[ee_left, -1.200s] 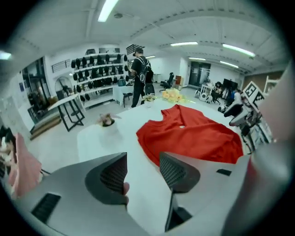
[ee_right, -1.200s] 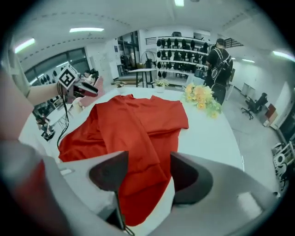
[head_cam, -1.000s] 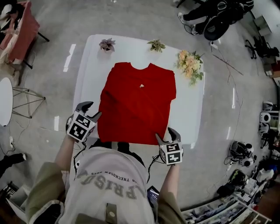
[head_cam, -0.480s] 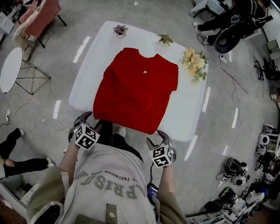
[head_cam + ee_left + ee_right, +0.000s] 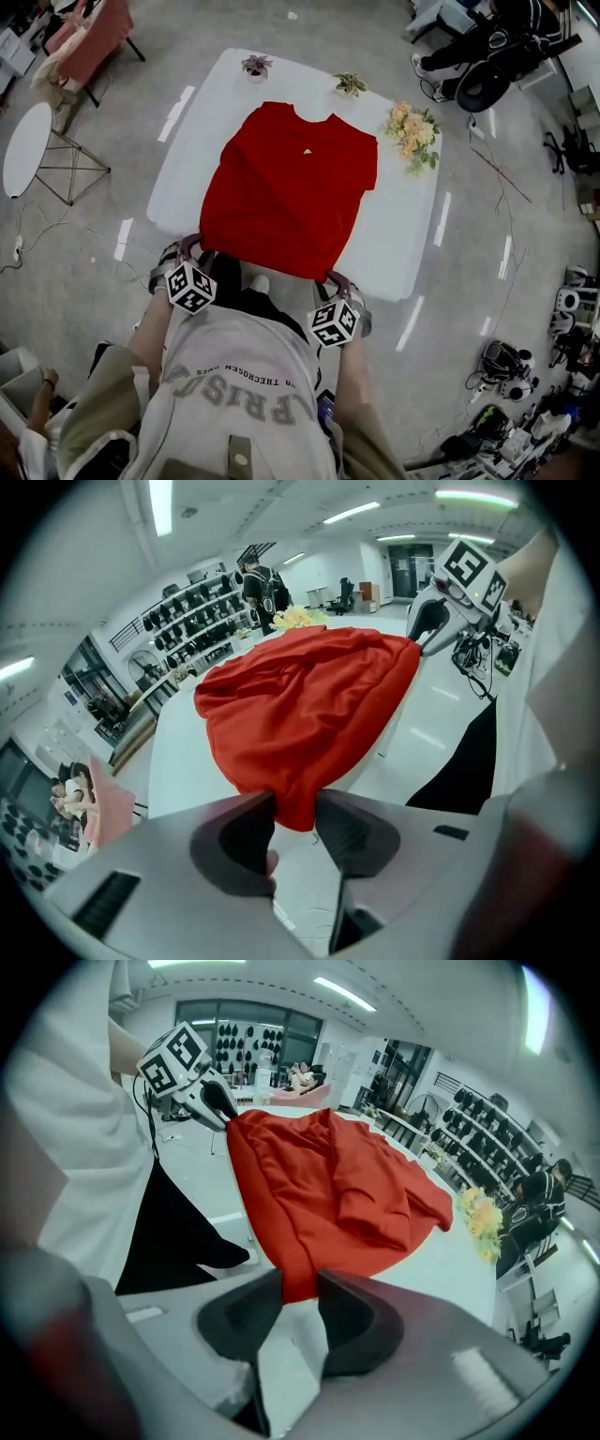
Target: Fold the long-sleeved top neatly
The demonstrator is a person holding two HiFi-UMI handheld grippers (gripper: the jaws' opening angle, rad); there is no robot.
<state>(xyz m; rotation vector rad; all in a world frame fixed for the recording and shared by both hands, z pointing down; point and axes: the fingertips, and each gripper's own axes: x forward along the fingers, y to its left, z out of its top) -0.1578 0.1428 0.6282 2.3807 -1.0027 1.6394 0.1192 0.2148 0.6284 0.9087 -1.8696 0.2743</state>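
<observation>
A red long-sleeved top [image 5: 291, 187] lies flat on the white table [image 5: 403, 234], collar away from me and sleeves folded in. Its hem hangs a little over the near edge. My left gripper [image 5: 190, 247] is at the hem's left corner. In the left gripper view its jaws are closing, and red cloth [image 5: 300, 705] fills the gap between the pads [image 5: 347, 832]. My right gripper [image 5: 337, 278] is at the hem's right corner. Its jaws are closing too, with the red hem [image 5: 298, 1283] pinched between them. Each gripper view shows the other gripper at the far corner.
Two small potted plants [image 5: 255, 66] [image 5: 352, 84] and a bunch of flowers [image 5: 411, 131] stand along the table's far edge and right corner. A pink chair [image 5: 89, 42] and a round white side table [image 5: 23, 150] are on the left. A seated person [image 5: 478, 56] is at the far right.
Both grippers have moved in toward the table's near edge and down onto the hem corners. Their jaws have narrowed onto the red cloth. The top itself lies as before.
</observation>
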